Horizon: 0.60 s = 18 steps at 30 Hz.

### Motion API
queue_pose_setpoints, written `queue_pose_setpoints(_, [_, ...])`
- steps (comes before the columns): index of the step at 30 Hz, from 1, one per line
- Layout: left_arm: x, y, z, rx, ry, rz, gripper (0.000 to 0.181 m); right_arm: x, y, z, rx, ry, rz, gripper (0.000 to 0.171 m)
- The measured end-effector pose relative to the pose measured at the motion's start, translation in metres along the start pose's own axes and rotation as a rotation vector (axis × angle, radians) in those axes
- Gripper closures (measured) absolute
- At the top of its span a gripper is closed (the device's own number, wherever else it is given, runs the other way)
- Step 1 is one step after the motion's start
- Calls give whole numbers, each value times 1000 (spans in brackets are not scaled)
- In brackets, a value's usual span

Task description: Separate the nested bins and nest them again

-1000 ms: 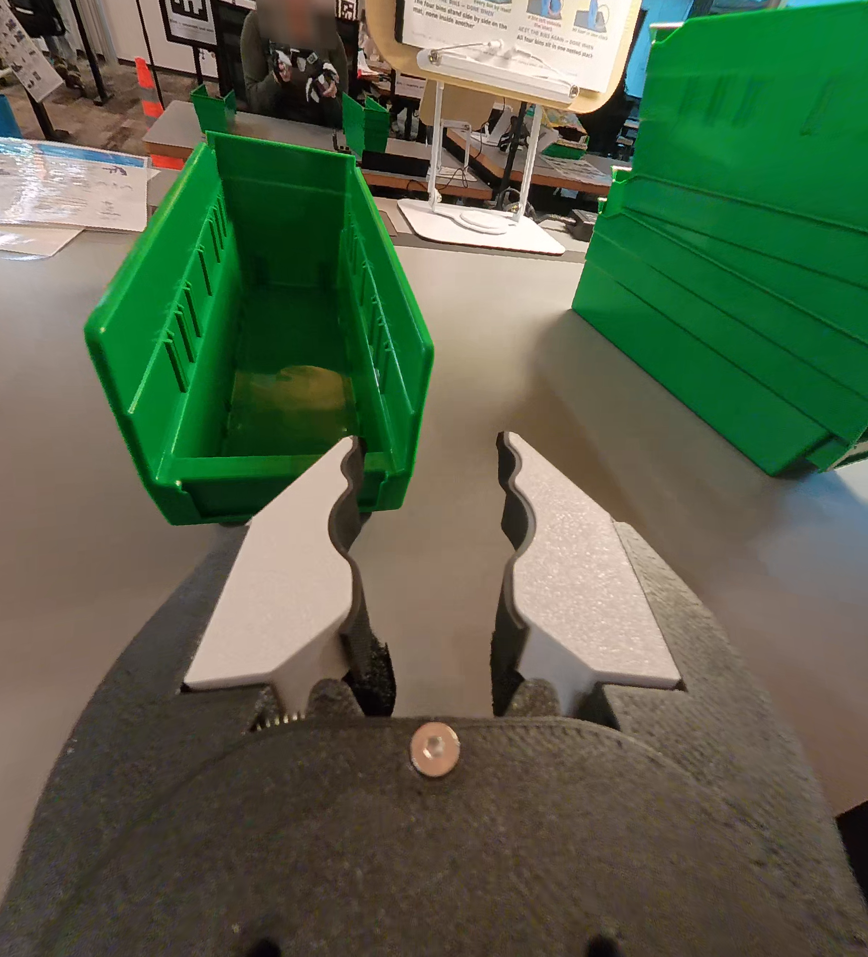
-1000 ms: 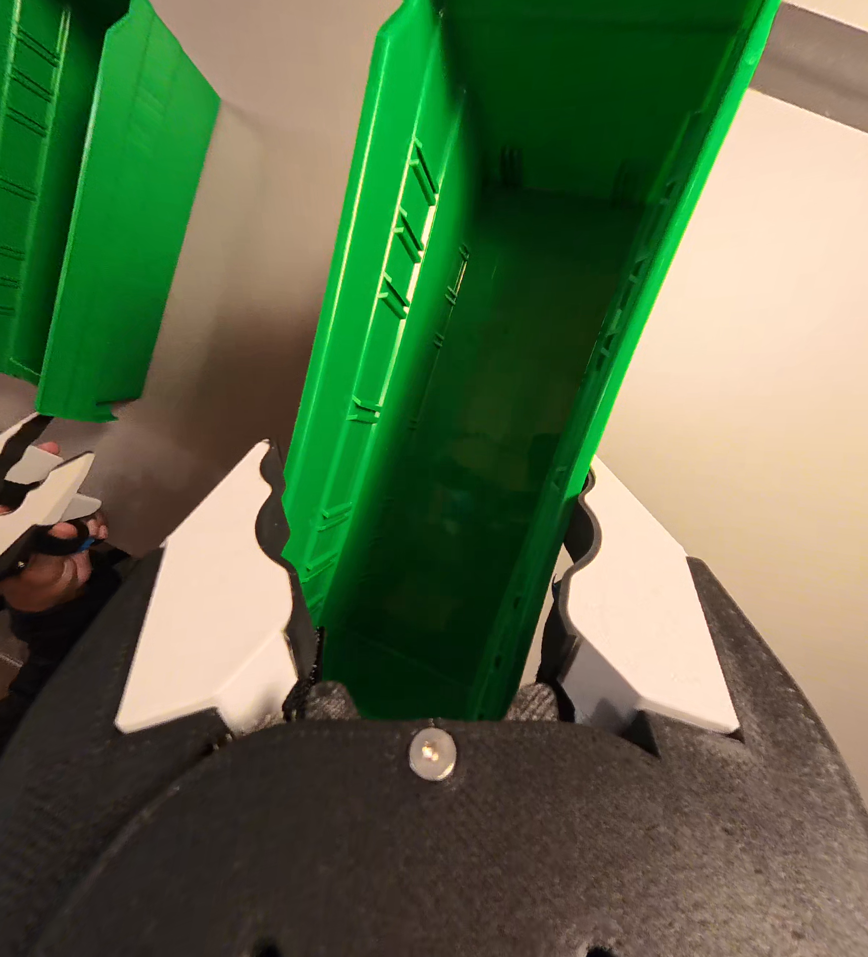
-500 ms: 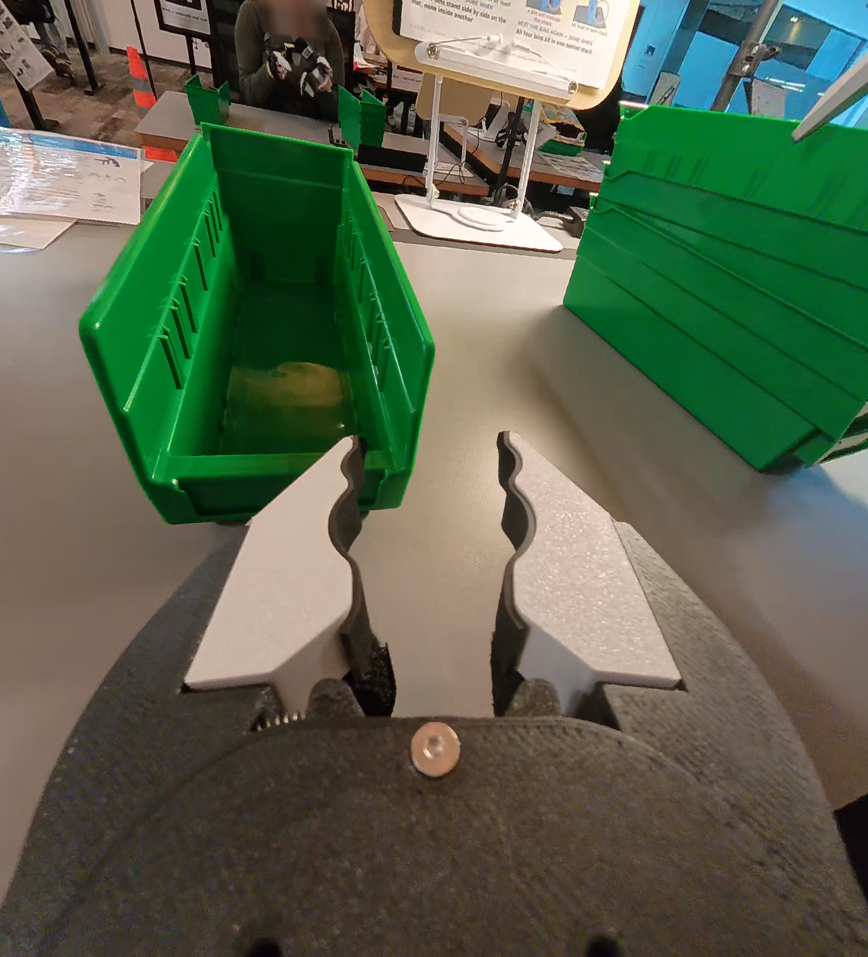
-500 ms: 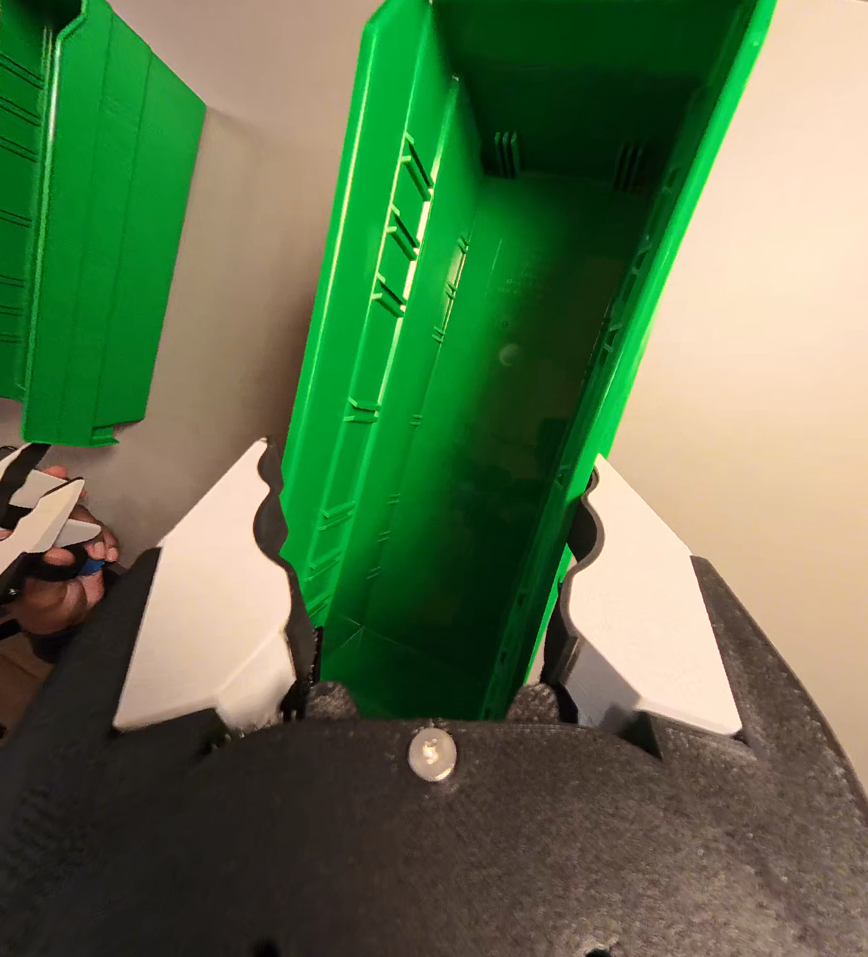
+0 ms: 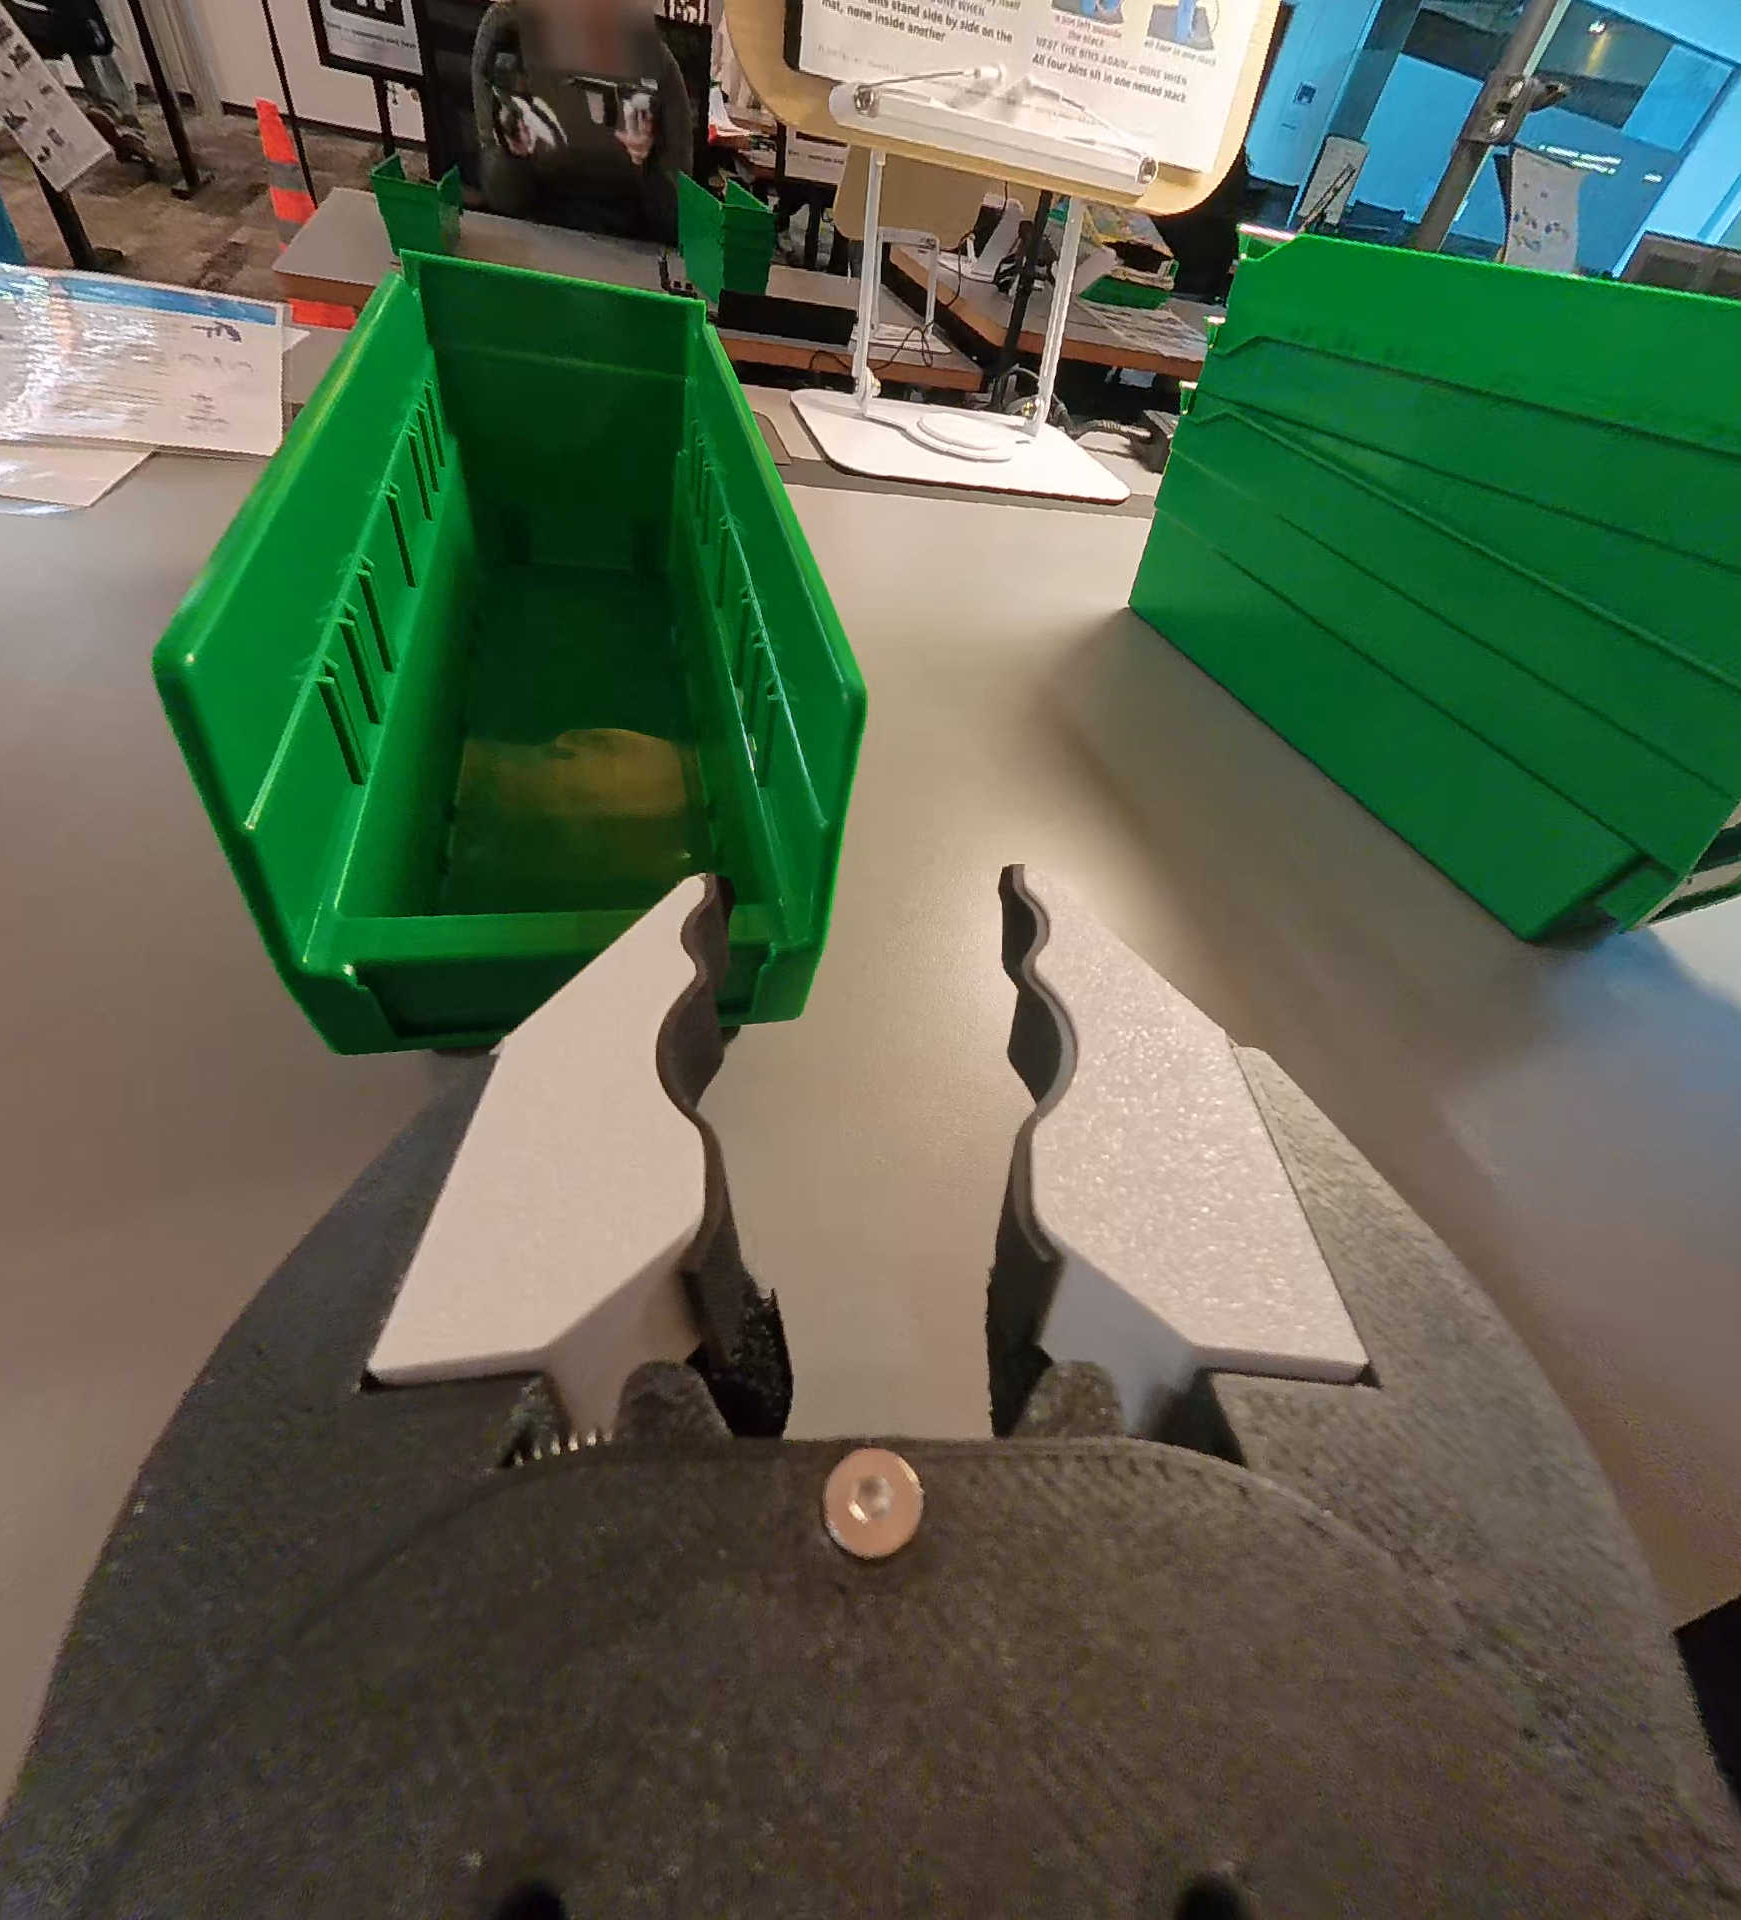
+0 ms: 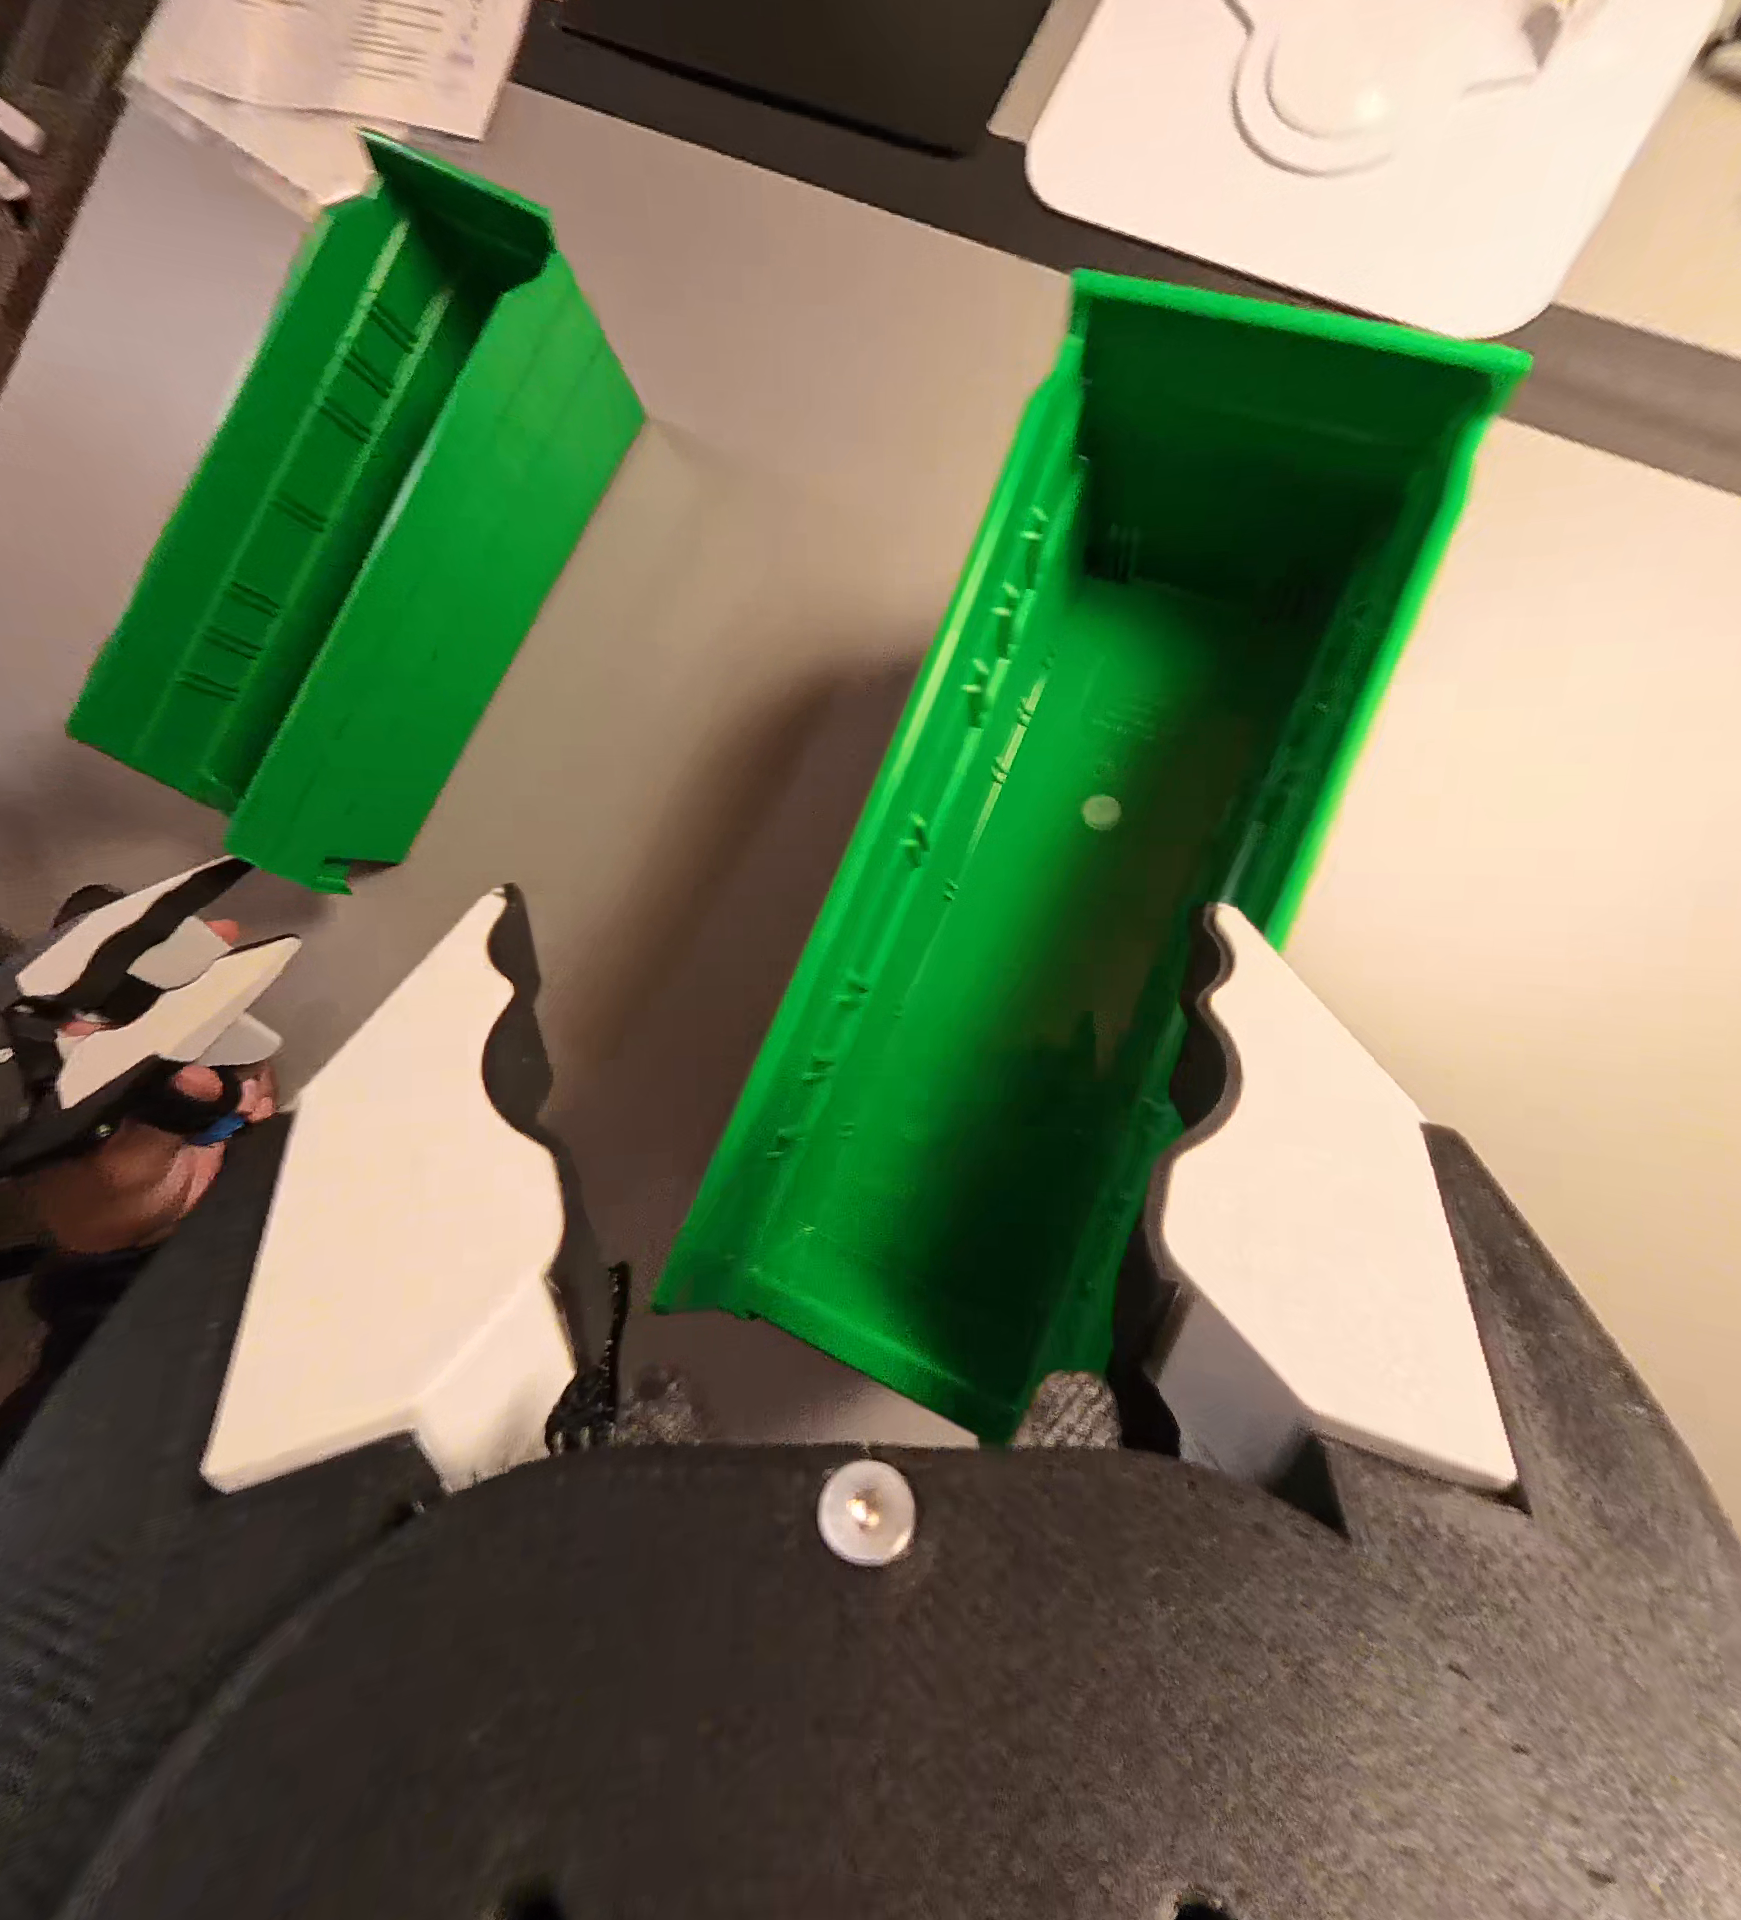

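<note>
Bins, green, in two places on grey table (image 5: 1001, 644). Single bin (image 5: 533, 665) upright at left, open top up, near short edge just beyond tip of left gripper (image 5: 861, 888), not touched. Nested stack (image 5: 1468, 582) well apart to the right, tipped, side walls fanned in stepped layers, near corner resting on the tabletop. Wide bare lane of table between single bin and stack; more bare surface in front of both.

Left gripper parted, nothing between the fingers, only tabletop showing in the gap. Seen from the right wrist view as well, held low at the table's near edge in a hand (image 6: 149, 1174).

Right gripper (image 6: 861, 906) spread wide, above and looking down into the innermost bin (image 6: 1105, 831). Left finger (image 6: 409, 1195) clear of the bin's long rim, strip of table showing between. Right finger (image 6: 1302, 1195) overlapping the opposite rim; contact impossible to tell. No grip on either wall.

Beyond the far ends of the bins: white stand base (image 6: 1365, 135) and sheets of paper (image 5: 66, 384), both clear of the green edges.
</note>
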<state>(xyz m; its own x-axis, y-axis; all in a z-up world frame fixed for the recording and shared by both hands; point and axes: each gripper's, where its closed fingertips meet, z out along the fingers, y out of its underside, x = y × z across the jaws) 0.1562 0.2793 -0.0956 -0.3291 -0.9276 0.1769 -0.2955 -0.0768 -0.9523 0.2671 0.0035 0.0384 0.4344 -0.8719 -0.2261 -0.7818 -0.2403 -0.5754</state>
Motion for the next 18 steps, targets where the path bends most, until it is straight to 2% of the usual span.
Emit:
queue_pose_setpoints(10, [0, -1, -1, 9, -3, 3, 128, -118, 5, 17, 84, -130, -209, 48])
queue_pose_setpoints(14, [0, -1, -1, 6, 4, -6, 127, -154, 23, 27, 146, -160, -262, 48])
queue_pose_setpoints(18, [0, -1, 0, 4, 6, -11, 127, -170, 50, 49, 211, -159, -261, 48])
